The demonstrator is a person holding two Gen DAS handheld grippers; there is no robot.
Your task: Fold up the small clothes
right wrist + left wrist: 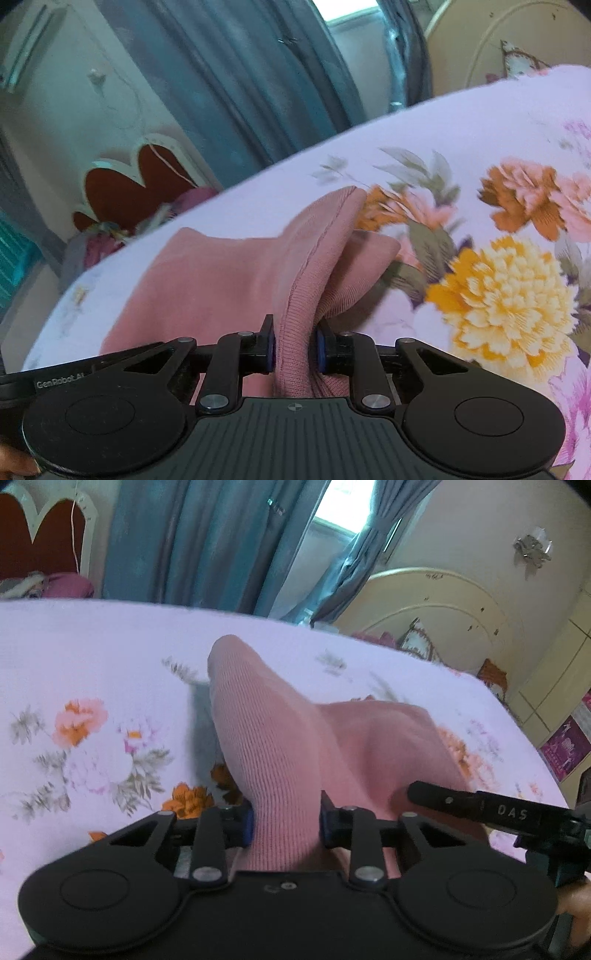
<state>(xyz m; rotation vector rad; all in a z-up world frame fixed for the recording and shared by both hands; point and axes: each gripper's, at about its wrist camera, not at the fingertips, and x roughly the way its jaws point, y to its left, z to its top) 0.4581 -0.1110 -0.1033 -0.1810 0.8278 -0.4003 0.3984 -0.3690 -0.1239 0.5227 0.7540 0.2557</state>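
A small pink knitted garment (280,746) lies on a floral bedsheet (92,672). My left gripper (286,821) is shut on a ribbed fold of it, and the cloth rises in a ridge away from the jaws. The right gripper's finger (443,799) pokes in from the right in the left wrist view, at the garment's other edge. In the right wrist view the pink garment (229,273) spreads to the left, and my right gripper (295,349) is shut on its ribbed hem, which stands up between the blue pads.
The white sheet with orange, yellow and pink flowers (498,295) covers the bed. Teal curtains (192,539) hang behind it, a cream round headboard (443,609) stands at the right, and a red and white headboard (40,535) at the far left.
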